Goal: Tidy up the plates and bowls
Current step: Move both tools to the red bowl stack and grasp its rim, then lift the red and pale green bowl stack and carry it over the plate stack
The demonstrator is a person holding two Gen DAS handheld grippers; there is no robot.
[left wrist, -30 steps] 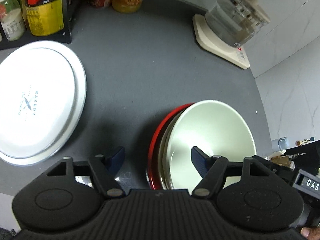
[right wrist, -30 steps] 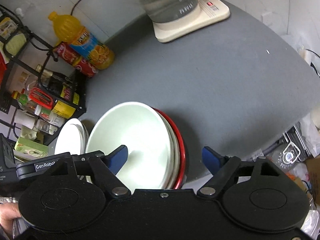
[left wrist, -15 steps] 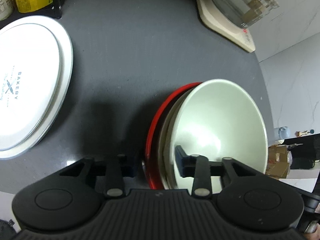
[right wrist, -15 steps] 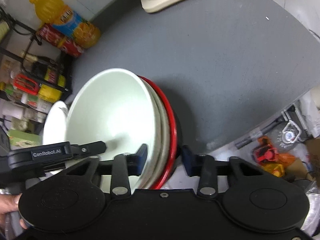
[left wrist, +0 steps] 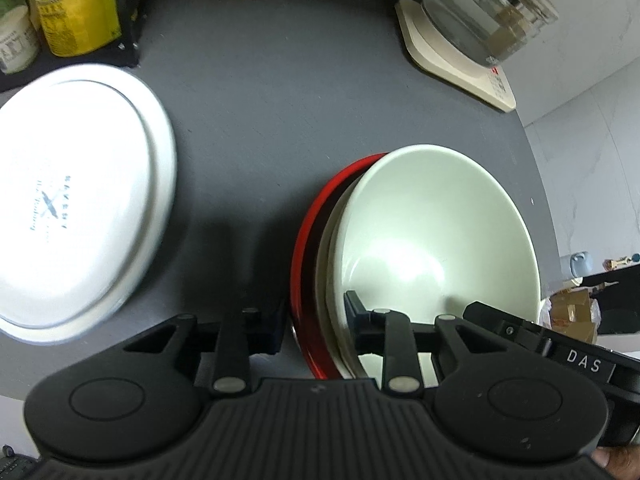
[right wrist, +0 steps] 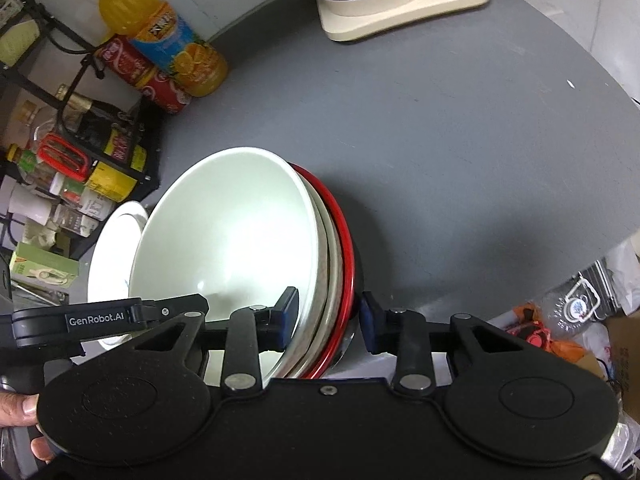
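Bowls nested into one stack point(left wrist: 400, 248) sit near the front edge of the grey counter point(left wrist: 280, 100), a pale bowl point(right wrist: 228, 236) on top and a red-rimmed bowl point(right wrist: 346, 256) outermost. Both tongs straddle the stack's near rims from opposite sides. The left gripper point(left wrist: 314, 330) has one jaw inside the pale bowl and the other outside the red rim, narrowed to about the thickness of the rims; actual contact cannot be confirmed. The right gripper point(right wrist: 328, 316) stands likewise, its inner pad against the pale bowl's wall, while its outer pad shows a thin gap from the red rim, so it seems not fully clamped.

To do this step well, both sides should probably squeeze evenly before any lift, catching all the rims together, since glazed walls may slip and the inner bowls could shift within the red one. Lifting level, with both grippers rising together, would likely keep the stack from tipping.

Left of the stack, well apart, lie white plates point(left wrist: 68, 200) stacked flat. Behind them stands a black rack point(right wrist: 80, 136) of jars, with a juice bottle point(right wrist: 160, 36) and a red can point(right wrist: 148, 76) beside it. A glass kettle point(left wrist: 480, 20) on a cream base point(left wrist: 452, 64) sits at the counter's far right. Boxes and bags clutter the floor beyond the edge.
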